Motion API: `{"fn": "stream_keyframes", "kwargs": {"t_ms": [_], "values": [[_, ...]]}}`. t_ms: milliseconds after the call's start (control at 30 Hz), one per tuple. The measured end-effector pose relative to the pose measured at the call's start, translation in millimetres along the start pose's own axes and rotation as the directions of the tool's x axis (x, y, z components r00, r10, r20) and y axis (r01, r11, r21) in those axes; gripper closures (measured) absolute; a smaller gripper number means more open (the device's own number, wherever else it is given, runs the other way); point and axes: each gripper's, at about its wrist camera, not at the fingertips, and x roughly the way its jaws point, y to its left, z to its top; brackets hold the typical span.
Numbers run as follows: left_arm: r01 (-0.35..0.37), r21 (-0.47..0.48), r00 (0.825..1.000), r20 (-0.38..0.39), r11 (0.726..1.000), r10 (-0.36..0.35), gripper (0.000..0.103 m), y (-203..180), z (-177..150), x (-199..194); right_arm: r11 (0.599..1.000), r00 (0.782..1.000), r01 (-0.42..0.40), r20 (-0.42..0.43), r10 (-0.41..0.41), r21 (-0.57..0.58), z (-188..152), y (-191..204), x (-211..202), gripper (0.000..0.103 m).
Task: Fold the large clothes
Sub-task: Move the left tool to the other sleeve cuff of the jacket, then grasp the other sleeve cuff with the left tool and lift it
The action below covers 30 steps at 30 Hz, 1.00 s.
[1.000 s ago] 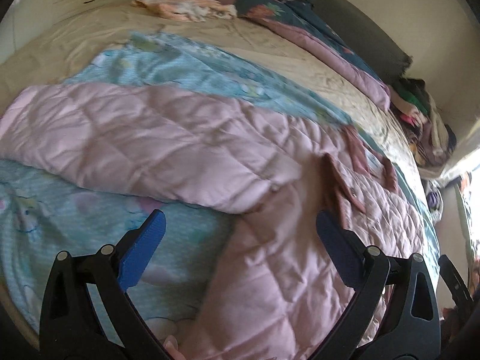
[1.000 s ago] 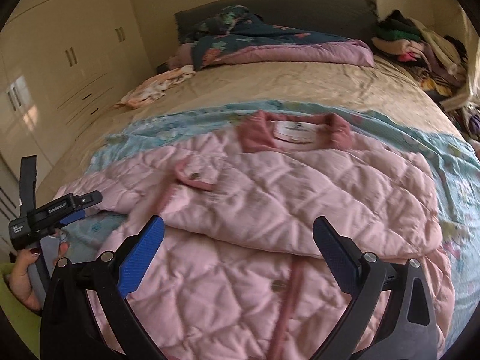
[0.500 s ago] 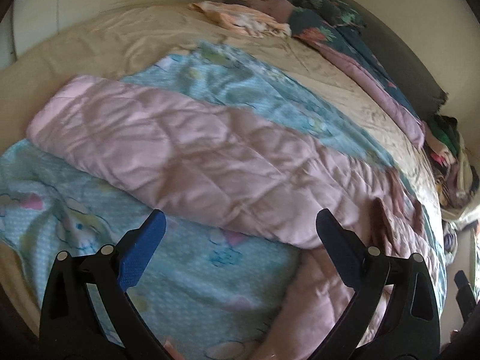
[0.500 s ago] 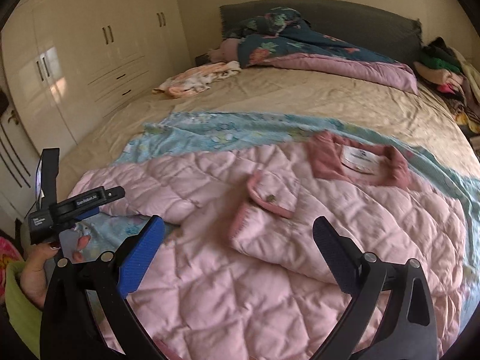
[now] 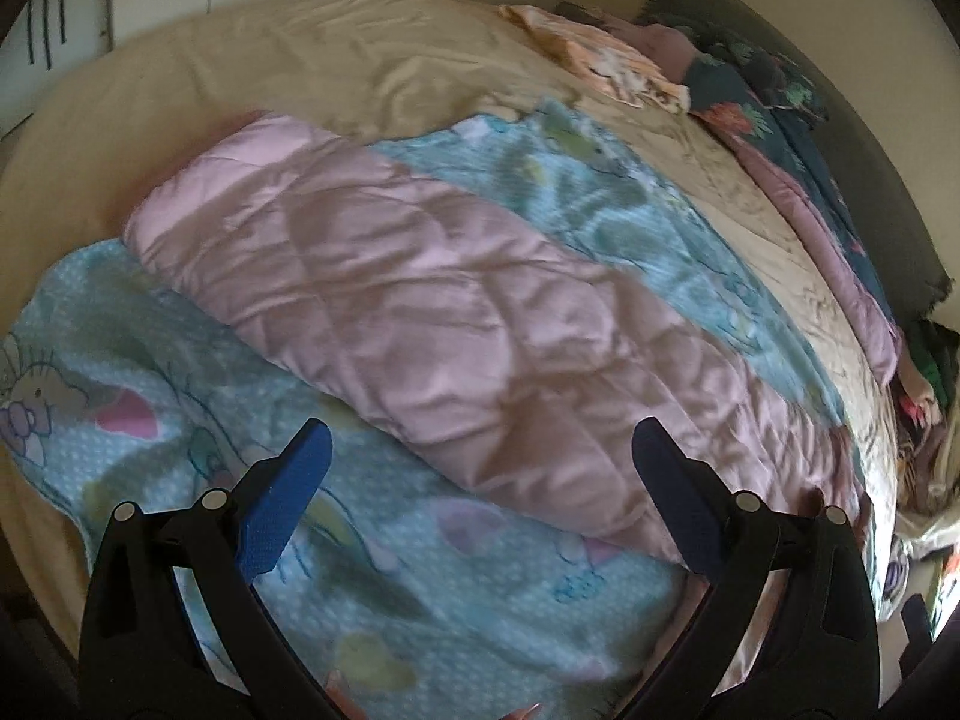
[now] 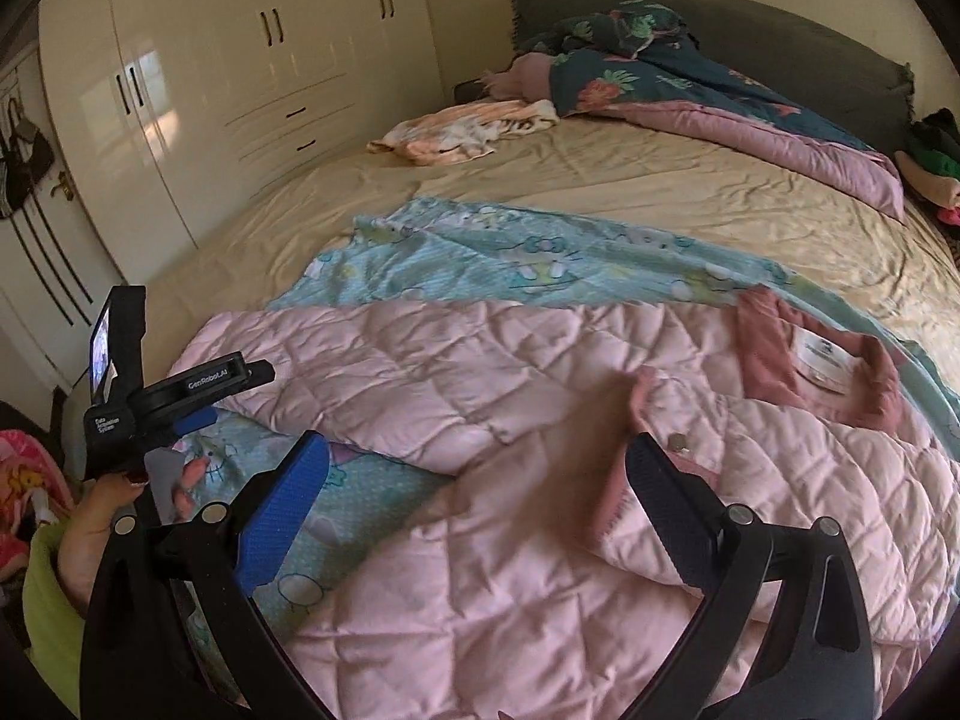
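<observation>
- Pink quilted jacket [image 6: 540, 510] lies spread on a light-blue cartoon blanket [image 6: 516, 258], on the near half of the bed [image 6: 690, 192]. One sleeve [image 5: 420, 324] stretches w/ its cuff toward the bed's left edge; collar [image 6: 816, 360] sits toward the right edge.
- My left gripper [image 5: 480, 468] hovers over the blanket by the sleeve's near side, fingers spread wide, nothing between them, touching no fabric.
- My right gripper [image 6: 474, 480] hangs over the jacket body near the bed's front edge, also spread wide & empty.
- In the right wrist view my left hand [image 6: 96, 516] grips its tool's handle at the bed's front-left corner; lime-green sleeve [image 6: 51, 600] at the wrist.
- Writing: "GenRobot.AI" & "Data Acquisition System" on the left tool's body. White label [image 6: 828, 357] inside the collar has print, too small to read.
- A small screen on that tool is lit; content not legible.
- Right part of the jacket is cut off by the frame edge. Front flap [image 6: 678, 438] w/ a snap is folded back, hiding what's under it.
- Left wrist view is blurred, blanket prints smeared.
- Toward the headboard [image 6: 720, 18]: dark floral quilt [image 6: 660, 78] & peach crumpled garment [image 6: 462, 132], well apart from the jacket. White wardrobe [image 6: 240, 90] past the left edge.
</observation>
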Motion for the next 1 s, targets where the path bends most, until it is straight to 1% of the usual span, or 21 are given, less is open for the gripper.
{"fn": "stream_keyframes", "kwargs": {"t_ms": [100,267,400,500,567,633,700,733,767,800,833,867,933,1000], "values": [[-0.045,-0.02,0.999,0.007,0.999,0.045,0.009,11,10,10,1.0,1.0,-0.005,-0.007,0.005,-0.02,8,9,9,0.004],[-0.069,-0.11,0.998,-0.003,0.992,0.069,0.009,38,25,27,0.999,1.0,-0.03,-0.009,0.03,-0.026,15,20,20,0.004],[-0.088,-0.138,0.996,0.008,0.987,0.09,0.009,49,35,39,0.999,0.999,-0.042,-0.019,0.042,-0.025,14,24,27,0.004],[-0.08,-0.181,0.997,0.005,0.98,0.083,0.009,61,37,51,0.999,0.999,-0.037,-0.027,0.036,-0.022,8,21,29,0.004],[-0.069,-0.203,0.997,0.019,0.977,0.074,0.009,67,39,53,0.999,0.999,-0.036,-0.03,0.036,-0.005,4,15,28,0.004],[-0.062,-0.207,0.996,0.045,0.976,0.073,0.009,69,42,53,0.999,0.999,-0.036,-0.025,0.037,0.017,0,7,24,0.004],[-0.041,-0.215,0.995,0.076,0.976,0.058,0.01,70,42,51,0.999,1.0,-0.028,-0.013,0.028,0.039,-5,-2,18,0.004],[-0.029,-0.223,0.995,0.09,0.974,0.05,0.018,71,43,49,0.999,1.0,-0.021,-0.008,0.022,0.049,-8,-7,15,0.004],[-0.038,-0.225,0.993,0.096,0.974,0.062,0.034,71,44,45,0.998,1.0,-0.015,-0.004,0.015,0.061,-11,-12,12,0.004],[-0.039,-0.222,0.992,0.112,0.974,0.065,0.041,71,45,40,0.997,1.0,-0.011,0.0,0.011,0.072,-13,-16,9,0.004],[-0.029,-0.218,0.989,0.135,0.976,0.06,0.062,70,46,34,0.996,1.0,-0.01,0.006,0.009,0.086,-16,-20,5,0.004],[-0.008,-0.212,0.987,0.158,0.977,0.042,0.078,69,48,29,0.994,1.0,-0.008,0.012,0.007,0.108,-21,-27,0,0.004],[0.081,-0.207,0.979,0.199,0.975,-0.039,0.085,67,51,12,0.99,1.0,-0.001,0.024,-0.002,0.144,-28,-38,-9,0.004],[0.119,-0.185,0.97,0.23,0.975,-0.075,0.088,59,53,-4,0.984,0.999,0.008,0.036,-0.015,0.18,-38,-46,-19,0.004]]}}
